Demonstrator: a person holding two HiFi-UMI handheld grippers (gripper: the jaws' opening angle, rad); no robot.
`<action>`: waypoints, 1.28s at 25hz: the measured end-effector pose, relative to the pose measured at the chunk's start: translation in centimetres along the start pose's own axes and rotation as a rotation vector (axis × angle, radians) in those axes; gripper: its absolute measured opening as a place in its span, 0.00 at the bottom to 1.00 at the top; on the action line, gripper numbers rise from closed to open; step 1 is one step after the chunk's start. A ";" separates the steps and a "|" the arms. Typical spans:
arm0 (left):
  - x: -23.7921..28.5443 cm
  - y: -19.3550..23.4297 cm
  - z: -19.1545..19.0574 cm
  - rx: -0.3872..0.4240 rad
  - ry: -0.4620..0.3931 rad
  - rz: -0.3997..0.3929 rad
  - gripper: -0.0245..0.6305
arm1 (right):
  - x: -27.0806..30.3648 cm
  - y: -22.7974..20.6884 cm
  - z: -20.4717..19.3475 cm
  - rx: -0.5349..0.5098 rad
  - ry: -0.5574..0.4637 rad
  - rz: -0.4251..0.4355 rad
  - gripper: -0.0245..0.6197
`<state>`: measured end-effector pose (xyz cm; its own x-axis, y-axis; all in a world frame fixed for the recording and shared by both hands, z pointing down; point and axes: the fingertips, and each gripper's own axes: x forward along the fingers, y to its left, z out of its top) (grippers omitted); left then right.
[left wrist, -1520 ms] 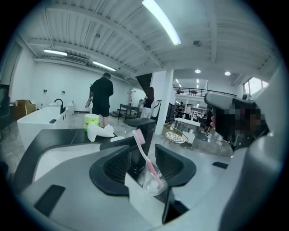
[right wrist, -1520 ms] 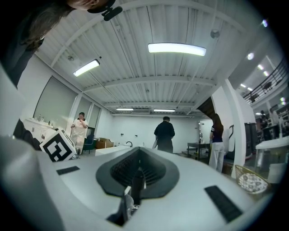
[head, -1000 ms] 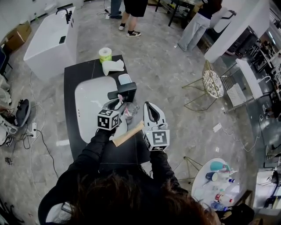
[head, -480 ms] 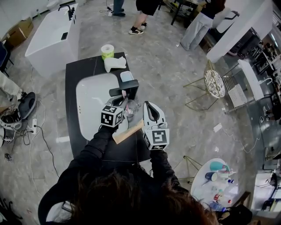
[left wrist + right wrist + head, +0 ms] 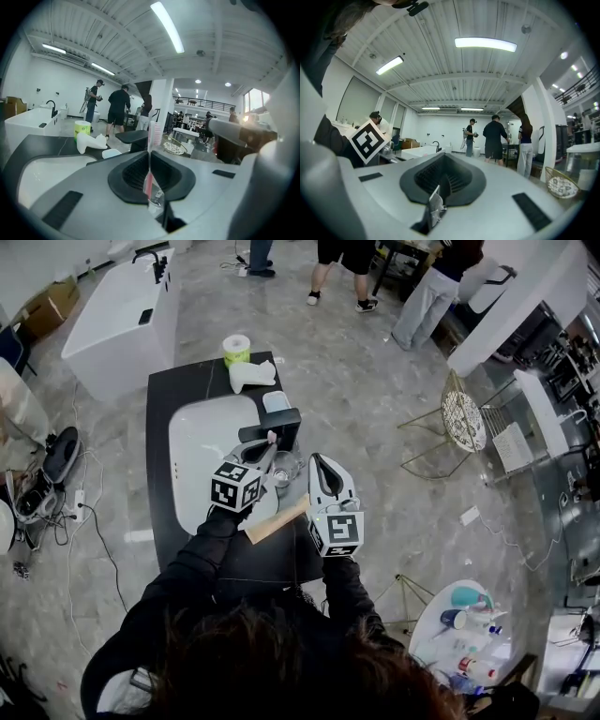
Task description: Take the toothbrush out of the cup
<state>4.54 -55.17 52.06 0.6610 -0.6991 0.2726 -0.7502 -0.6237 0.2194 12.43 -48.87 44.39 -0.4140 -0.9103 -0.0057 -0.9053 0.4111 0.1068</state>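
Toothbrush (image 5: 152, 136) stands upright between left tongs (image 5: 150, 160) closing on it; right tongs (image 5: 442, 161) pressed together.

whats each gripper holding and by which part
The left gripper is closing on the pink toothbrush, on its handle below the bristles. The right gripper is shut, empty.

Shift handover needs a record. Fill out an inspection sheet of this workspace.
Surface: black counter with white basin.
Job's things: pink toothbrush upright, held above clear cup; lower end hidden.
Clutter: yellow-green roll, white crumpled item, wooden piece.
Grippers: left gripper closing on toothbrush; right gripper shut, empty.
Cables: on the floor, left of counter.
Surroundings: bathtub, people standing beyond.
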 end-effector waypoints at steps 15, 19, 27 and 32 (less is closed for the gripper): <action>-3.9 -2.9 7.2 -0.005 -0.151 -0.121 0.07 | -0.1 0.0 1.5 -0.001 -0.051 0.019 0.05; -4.9 -3.4 8.2 -0.014 -0.165 -0.160 0.07 | -0.4 0.8 1.7 -0.016 -0.061 0.057 0.05; -6.6 -4.8 10.4 -0.085 -0.170 -0.246 0.07 | 0.6 4.2 -1.0 0.077 0.021 0.235 0.27; -7.6 -6.0 12.2 -0.078 -0.161 -0.277 0.07 | 1.3 6.5 -2.0 0.023 0.074 0.301 0.27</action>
<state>4.20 -50.35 37.21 0.8294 -0.5570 0.0422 -0.5366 -0.7734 0.3374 6.23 -47.46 47.11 -0.6564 -0.7484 0.0949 -0.7455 0.6628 0.0703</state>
